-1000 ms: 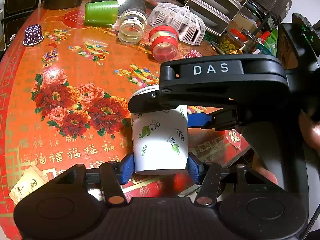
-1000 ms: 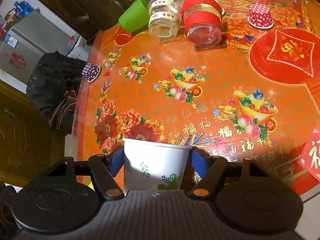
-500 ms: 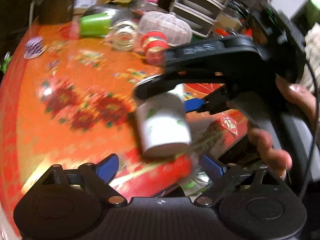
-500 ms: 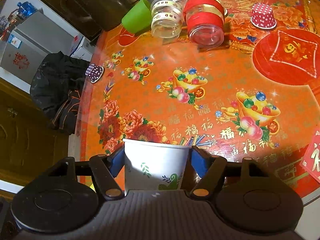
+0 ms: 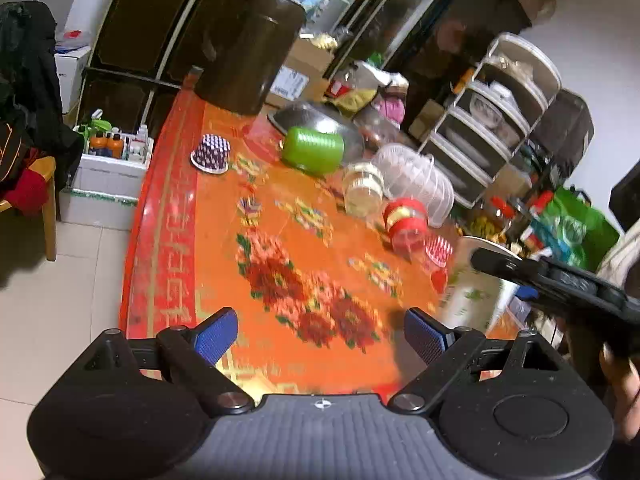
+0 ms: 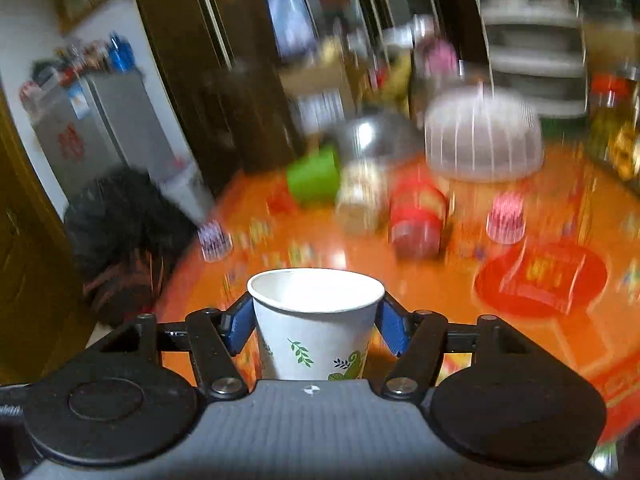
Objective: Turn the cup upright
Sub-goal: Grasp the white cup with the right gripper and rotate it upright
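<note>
A white paper cup (image 6: 316, 320) with green leaf prints sits between the blue pads of my right gripper (image 6: 316, 326), which is shut on it; its open mouth faces up. In the left wrist view the same cup (image 5: 476, 292) shows at the right, held by the black right gripper (image 5: 560, 284) above the orange table (image 5: 224, 240). My left gripper (image 5: 320, 336) is open and empty, well left of the cup, over the table's floral print.
At the table's far side lie a green cup (image 5: 314, 150) on its side, two jars (image 5: 404, 220), a white mesh cover (image 5: 416, 178), small dotted paper cups (image 5: 211, 153) and a dark pitcher (image 5: 248, 48). The table edge and floor are at left.
My left gripper let go of the cup, opened wide and pulled back to the left. My right gripper turned the cup over, so its mouth now faces up.
</note>
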The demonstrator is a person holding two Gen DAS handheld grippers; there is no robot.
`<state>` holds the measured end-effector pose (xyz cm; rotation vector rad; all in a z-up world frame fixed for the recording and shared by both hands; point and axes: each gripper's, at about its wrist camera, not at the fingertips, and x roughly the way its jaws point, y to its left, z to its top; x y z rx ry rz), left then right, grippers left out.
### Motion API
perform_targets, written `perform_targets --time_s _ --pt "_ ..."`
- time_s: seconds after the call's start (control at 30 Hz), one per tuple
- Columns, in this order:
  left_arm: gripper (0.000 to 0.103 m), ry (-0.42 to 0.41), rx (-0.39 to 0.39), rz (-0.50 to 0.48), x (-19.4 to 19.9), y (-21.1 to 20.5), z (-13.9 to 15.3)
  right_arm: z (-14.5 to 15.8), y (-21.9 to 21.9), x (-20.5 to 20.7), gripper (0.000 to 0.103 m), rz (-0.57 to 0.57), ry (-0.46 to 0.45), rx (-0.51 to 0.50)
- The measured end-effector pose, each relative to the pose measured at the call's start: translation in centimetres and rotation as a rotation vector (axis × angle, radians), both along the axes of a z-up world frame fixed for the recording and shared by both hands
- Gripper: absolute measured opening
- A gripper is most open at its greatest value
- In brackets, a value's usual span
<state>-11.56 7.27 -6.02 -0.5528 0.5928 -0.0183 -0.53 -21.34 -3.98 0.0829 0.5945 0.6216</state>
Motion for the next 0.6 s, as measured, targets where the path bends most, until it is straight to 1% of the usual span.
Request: perform_targets --time_s 0.07,0.13,0.2,0.27,0.3,0.33,0.4,0.47,0.53,0.6 --pt "0.092 -0.011 -0.018 0.007 -0.2 0.6 0.1 0.1 -0.3 -0.2 0.066 -0.020 -0.029 0.011" --pt "0.092 -0.017 -0.017 0.008 0.0 0.9 0.0 -0.1 -0.6 -0.1 0.066 -0.038 -0.049 0.026" --pt "0.092 -0.026 -0.014 0.012 -0.1 0.9 0.0 -0.2 -0.5 -0.7 0.066 -0.057 -0.135 0.007" --pt "0.092 -0.025 -0.020 0.013 0.1 1.1 -0.2 -0.2 -0.4 -1.6 0.068 -0.083 -0.267 -0.010" --pt "0.092 -0.024 -0.027 0.013 0.2 1.2 -0.4 -0.3 -0.5 -2.1 0.068 -0.098 -0.304 -0.005" --pt "0.092 -0.021 -0.034 0.013 0.4 1.2 -0.6 -0.6 -0.6 -2.1 0.068 -0.108 -0.335 0.022" --pt "0.092 -0.013 -0.043 0.012 0.7 1.3 -1.0 -1.4 -0.8 -2.2 0.068 -0.114 -0.398 0.073" --pt "0.092 -0.008 -0.048 0.009 0.8 1.4 -1.3 -2.7 -0.2 -2.3 0.068 -0.129 -0.487 0.062" --pt "0.092 -0.005 -0.059 0.008 0.9 1.5 -1.6 -4.7 0.6 -2.2 0.069 -0.126 -0.567 0.033" --pt "0.092 -0.003 -0.067 0.007 0.9 1.5 -1.9 -6.5 0.9 -2.1 0.068 -0.112 -0.593 0.033"
